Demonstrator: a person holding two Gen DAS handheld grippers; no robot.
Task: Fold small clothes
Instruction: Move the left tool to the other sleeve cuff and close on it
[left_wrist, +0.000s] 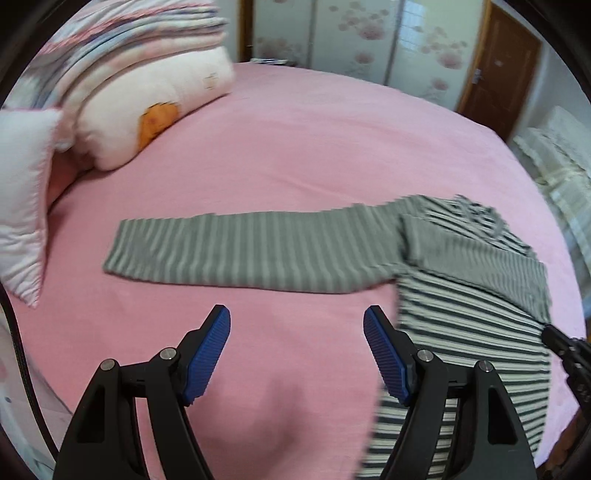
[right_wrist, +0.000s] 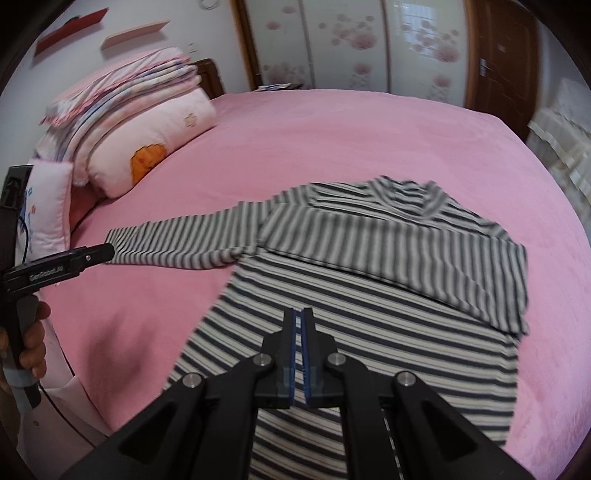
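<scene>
The shirt (right_wrist: 369, 295) looks light and limp; its outstretched sleeve (left_wrist: 240, 251) at nine o'clock suits pinching at the cuff. The left gripper (left_wrist: 297, 354) gapes empty; the right gripper (right_wrist: 299, 332) is closed, holding nothing.

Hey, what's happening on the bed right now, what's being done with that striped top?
A person with a claw in each hand is folding a striped shirt spread on the pink bed. One sleeve is already folded across the chest; the other sleeve is stretched out toward the pillows. The left claw is open and empty above the bedsheet near that sleeve. The right claw is shut, holding nothing, above the shirt's body.
</scene>
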